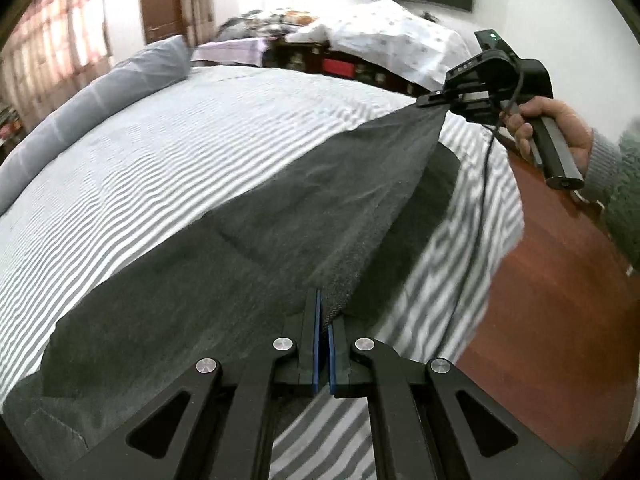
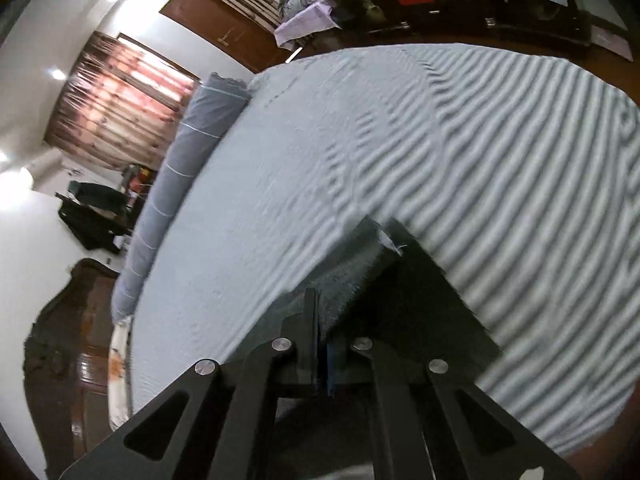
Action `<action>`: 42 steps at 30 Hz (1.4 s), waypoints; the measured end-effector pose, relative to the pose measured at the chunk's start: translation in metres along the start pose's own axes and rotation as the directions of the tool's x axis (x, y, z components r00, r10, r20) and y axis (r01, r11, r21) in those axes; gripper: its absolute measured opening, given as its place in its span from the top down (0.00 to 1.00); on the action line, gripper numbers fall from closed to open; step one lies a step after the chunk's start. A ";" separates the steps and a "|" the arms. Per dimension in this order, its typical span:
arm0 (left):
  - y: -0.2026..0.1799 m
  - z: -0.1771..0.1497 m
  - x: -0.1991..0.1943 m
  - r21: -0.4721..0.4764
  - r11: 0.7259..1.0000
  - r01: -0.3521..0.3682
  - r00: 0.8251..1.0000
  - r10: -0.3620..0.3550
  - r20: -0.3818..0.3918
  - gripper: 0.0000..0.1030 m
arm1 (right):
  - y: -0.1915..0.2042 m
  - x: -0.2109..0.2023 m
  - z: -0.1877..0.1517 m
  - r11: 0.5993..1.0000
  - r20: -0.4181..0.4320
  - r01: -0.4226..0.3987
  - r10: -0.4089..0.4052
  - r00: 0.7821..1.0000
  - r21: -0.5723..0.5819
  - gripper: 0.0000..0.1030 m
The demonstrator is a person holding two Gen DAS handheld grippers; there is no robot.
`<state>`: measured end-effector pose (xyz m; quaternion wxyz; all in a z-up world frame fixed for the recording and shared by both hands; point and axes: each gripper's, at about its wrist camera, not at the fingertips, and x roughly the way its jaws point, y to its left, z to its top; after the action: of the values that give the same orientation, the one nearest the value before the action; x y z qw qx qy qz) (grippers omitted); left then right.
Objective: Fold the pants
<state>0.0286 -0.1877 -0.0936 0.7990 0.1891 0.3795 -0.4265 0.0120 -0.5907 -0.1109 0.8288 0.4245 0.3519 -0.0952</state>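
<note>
Dark grey pants (image 1: 248, 248) lie across a bed with a grey-and-white striped sheet (image 1: 168, 152). My left gripper (image 1: 323, 312) is shut on the near edge of the pants, with cloth pinched between its blue pads. My right gripper (image 1: 434, 102), held by a hand at the upper right, is shut on another edge of the pants and lifts it off the bed, so the cloth stretches taut between the two. In the right wrist view the right gripper (image 2: 322, 320) pinches a raised fold of the pants (image 2: 360, 268) above the striped sheet (image 2: 500, 160).
A long grey bolster pillow (image 1: 100, 108) lies along the bed's far left side. A red-brown wooden floor (image 1: 560, 300) lies to the right of the bed. A cluttered dark shelf and a second covered bed (image 1: 384, 28) stand beyond, with a dark screen on the wall.
</note>
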 end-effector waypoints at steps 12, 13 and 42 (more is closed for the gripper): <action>-0.011 -0.027 0.030 0.057 0.994 0.093 0.991 -0.087 -0.107 0.97 | -0.053 0.016 -0.038 0.981 -0.049 0.186 -0.184 0.982 0.046 0.97; -0.011 -0.029 0.033 0.056 0.994 0.093 0.989 -0.086 -0.116 0.97 | -0.057 0.020 -0.039 0.980 -0.055 0.192 -0.189 0.980 0.046 0.97; 0.206 -0.082 -0.071 -0.556 0.802 -0.219 0.973 0.223 -0.062 0.82 | 0.270 0.119 -0.111 0.850 -0.466 -0.216 -0.039 0.884 -0.481 0.54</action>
<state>0.1369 0.0180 -0.0960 0.8647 -0.0114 0.4601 -0.2013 0.1672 -0.3209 -0.0618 0.8086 0.2111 0.5295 0.1456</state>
